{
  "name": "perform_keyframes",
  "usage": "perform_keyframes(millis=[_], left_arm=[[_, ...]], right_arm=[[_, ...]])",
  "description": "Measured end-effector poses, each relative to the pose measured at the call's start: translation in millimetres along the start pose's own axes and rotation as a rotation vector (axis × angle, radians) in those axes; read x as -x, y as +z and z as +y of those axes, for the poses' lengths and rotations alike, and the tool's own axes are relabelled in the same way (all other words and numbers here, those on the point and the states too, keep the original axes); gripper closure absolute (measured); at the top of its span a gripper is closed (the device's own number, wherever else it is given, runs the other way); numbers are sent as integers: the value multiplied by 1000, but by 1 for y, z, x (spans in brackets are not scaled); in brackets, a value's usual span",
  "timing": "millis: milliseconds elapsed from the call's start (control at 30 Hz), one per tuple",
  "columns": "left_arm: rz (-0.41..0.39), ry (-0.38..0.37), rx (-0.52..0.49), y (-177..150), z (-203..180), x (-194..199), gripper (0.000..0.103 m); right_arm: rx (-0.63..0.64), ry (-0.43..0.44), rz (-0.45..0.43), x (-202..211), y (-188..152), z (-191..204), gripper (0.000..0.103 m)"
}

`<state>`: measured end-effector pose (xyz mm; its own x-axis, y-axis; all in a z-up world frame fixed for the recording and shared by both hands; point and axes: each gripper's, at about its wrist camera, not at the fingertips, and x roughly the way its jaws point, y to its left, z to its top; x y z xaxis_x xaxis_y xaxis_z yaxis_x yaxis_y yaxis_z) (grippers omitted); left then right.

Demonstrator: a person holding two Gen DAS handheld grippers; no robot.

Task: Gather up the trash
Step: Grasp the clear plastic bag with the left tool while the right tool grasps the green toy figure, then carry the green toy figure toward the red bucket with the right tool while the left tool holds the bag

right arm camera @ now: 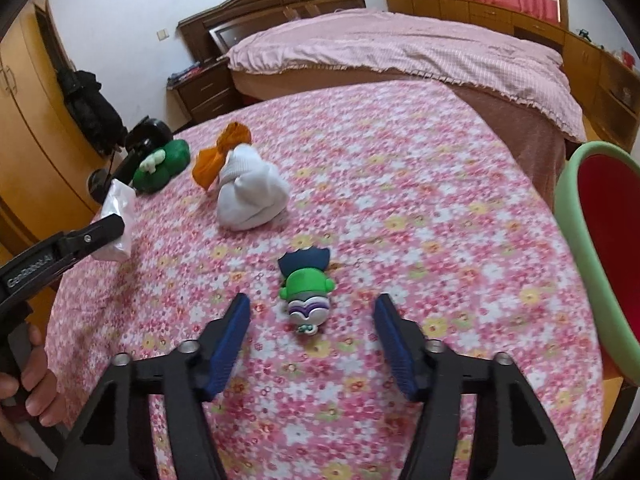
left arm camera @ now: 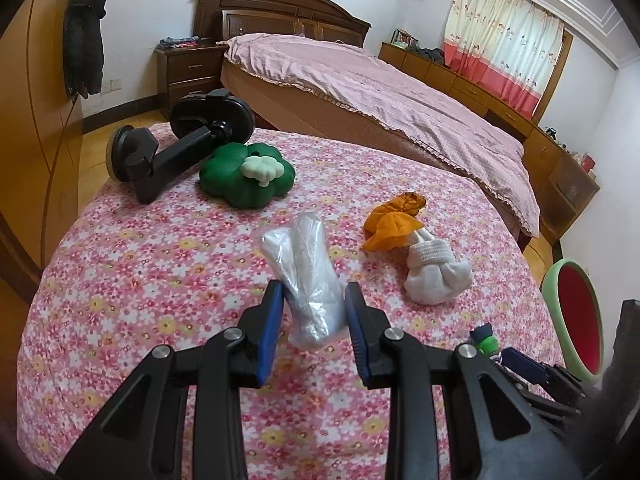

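Two grippers in play, both yours. Your left gripper pinches a crumpled clear plastic bag between its blue pads, lifted off the floral tablecloth; from the right wrist view the same bag sticks up past the left gripper's black arm, with your hand on the handle at the frame's lower left. Your right gripper stands spread, pads clear of the small green and navy toy figure lying on the cloth just ahead, between the fingertips' line and not touched. Farther on: a white sock bundle touching an orange cloth. Beyond those, a green flower-shaped cushion beside a black suction mount. A red bin with green rim sits at the table's right edge. Pink-covered bed behind.
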<state>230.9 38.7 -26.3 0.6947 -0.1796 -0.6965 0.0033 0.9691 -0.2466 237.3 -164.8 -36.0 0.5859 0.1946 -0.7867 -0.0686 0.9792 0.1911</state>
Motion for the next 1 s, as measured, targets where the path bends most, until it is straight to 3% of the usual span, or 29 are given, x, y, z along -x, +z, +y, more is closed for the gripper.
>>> perform_keyframes(millis=[367, 600, 1000], left_arm=[[-4, -29, -9, -9, -8, 13, 71], [-20, -54, -30, -15, -20, 30, 71], [-23, -118, -62, -30, -47, 53, 71]], right_arm=[[-15, 7, 11, 1, -3, -6, 82], [-29, 17, -18, 18, -11, -8, 82], [-70, -41, -140, 80, -26, -27, 82]])
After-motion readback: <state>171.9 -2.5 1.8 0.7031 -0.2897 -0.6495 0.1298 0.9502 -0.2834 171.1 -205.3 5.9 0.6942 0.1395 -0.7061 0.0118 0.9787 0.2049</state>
